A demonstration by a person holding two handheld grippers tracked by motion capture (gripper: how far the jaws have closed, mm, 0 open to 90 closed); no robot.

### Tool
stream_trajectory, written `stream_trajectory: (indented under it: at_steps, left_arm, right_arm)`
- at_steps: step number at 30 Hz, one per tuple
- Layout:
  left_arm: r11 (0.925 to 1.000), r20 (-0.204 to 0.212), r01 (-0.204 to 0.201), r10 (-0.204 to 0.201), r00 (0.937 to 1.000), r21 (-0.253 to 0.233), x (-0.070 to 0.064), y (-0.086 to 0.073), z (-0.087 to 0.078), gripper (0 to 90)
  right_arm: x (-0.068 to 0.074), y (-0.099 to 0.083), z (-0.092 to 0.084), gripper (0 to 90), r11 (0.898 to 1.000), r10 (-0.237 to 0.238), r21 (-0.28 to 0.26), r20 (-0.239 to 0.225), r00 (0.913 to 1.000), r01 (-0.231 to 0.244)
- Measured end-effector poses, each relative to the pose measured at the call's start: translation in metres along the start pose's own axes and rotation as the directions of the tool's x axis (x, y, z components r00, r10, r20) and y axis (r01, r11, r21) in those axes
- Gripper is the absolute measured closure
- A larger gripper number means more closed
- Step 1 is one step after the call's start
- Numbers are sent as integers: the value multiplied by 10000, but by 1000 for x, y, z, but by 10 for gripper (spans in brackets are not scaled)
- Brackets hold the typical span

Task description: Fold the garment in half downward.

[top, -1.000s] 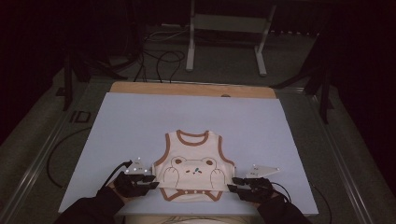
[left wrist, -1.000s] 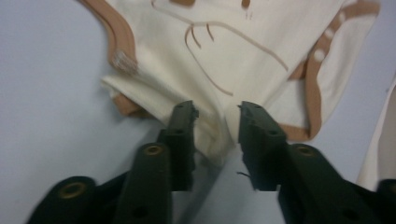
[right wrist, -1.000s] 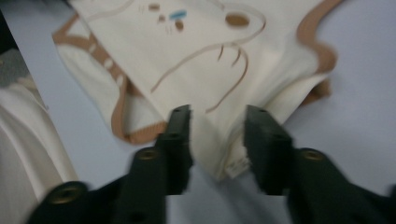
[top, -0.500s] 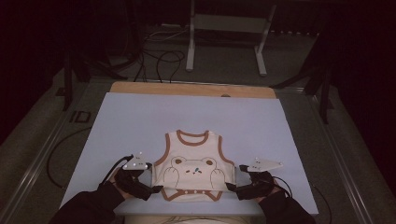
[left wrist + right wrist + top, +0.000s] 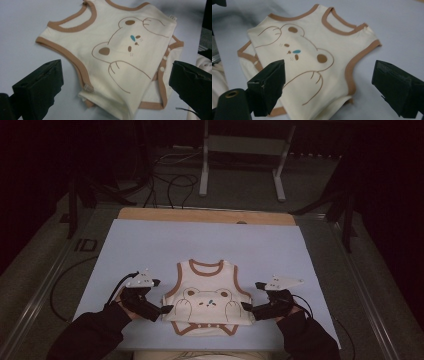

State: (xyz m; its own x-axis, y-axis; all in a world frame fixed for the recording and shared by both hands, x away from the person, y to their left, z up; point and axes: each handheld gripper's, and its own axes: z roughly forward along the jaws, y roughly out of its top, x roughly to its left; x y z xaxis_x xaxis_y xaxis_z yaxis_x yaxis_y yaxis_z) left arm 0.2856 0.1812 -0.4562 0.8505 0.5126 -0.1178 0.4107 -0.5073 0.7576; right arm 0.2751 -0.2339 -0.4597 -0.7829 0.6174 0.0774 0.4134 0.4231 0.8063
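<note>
dark sleeves [image 5: 90,332] — black grippers, each with a pale three-cornered plate and black cable.

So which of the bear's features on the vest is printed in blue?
The small teardrop-shaped mark between the bear's eyes on the vest. The ear patches, eyes and paw outlines are brown, as is the trim.

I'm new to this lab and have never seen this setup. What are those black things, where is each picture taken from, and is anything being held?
A person holds a two-jaw tool in each hand: the left gripper and the right gripper. One camera looks down from above; the other two ride on the grippers, looking along their black jaws. On the pale blue table cover lies a cream baby bodysuit with a bear print. Both grippers' jaws have just been opening; they stand wide with nothing gripped.
</note>
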Motion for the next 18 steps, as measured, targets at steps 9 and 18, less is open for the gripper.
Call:
stream_trajectory:
  at_steps: [9, 18]
  left_arm:
    - [10000, -115, -30, 30, 9999, -17, 8, 12, 3, 2]
    - [9997, -351, -193, 187, 9992, -150, 22, 24, 7, 3]
  right_arm:
    - [-8, 23, 2, 105, 9986, -463, -240, 270, 9986, 470]
    - [-18, 40, 14, 104, 9972, -678, -303, -7, 9977, 677]
